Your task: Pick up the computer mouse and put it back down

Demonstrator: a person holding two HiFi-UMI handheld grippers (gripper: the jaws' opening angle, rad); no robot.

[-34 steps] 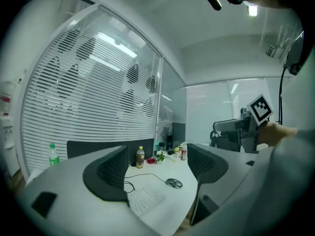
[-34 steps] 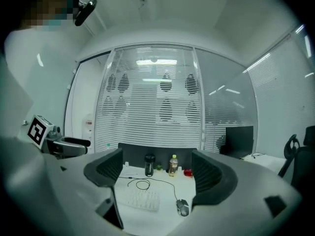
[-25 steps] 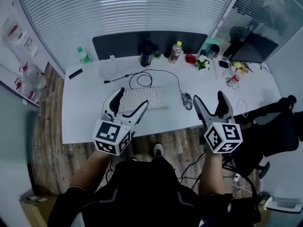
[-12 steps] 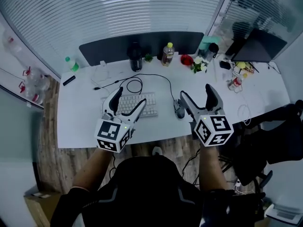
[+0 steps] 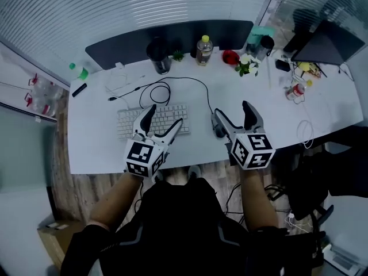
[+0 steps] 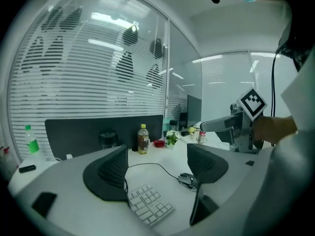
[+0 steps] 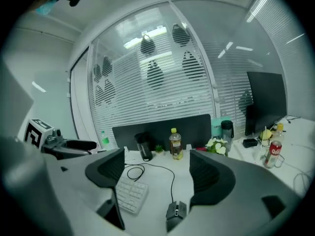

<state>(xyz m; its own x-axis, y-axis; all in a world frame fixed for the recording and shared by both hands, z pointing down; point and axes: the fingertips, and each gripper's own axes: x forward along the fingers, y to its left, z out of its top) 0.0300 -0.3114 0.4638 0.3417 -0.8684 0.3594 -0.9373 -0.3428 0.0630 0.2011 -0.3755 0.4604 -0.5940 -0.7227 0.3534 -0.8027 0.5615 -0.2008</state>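
The dark wired computer mouse (image 5: 216,130) lies on the white desk (image 5: 98,148) right of the white keyboard (image 5: 129,121); its cable runs back in a loop. My right gripper (image 5: 233,115) hangs open above it, and its left jaw partly covers the mouse in the head view. In the right gripper view the mouse (image 7: 176,213) sits low between the open jaws of the right gripper (image 7: 156,161), closer to the right jaw, untouched. My left gripper (image 5: 164,118) is open over the keyboard's right end. The left gripper view, with the left gripper (image 6: 157,161) in front, shows the mouse (image 6: 188,180) past the keyboard (image 6: 150,206).
Along the back stand a yellow-capped bottle (image 5: 202,49), a black cup (image 5: 156,55), a red object (image 5: 231,56), flowers (image 5: 246,66) and a dark divider panel (image 5: 172,36). A green bottle (image 5: 80,72) and a marker (image 5: 79,89) lie at the left. A dark screen (image 5: 328,48) stands at the far right.
My right gripper has moved left and forward, so its left jaw now lies over the mouse. My left gripper stays over the keyboard. The head camera has shifted slightly.
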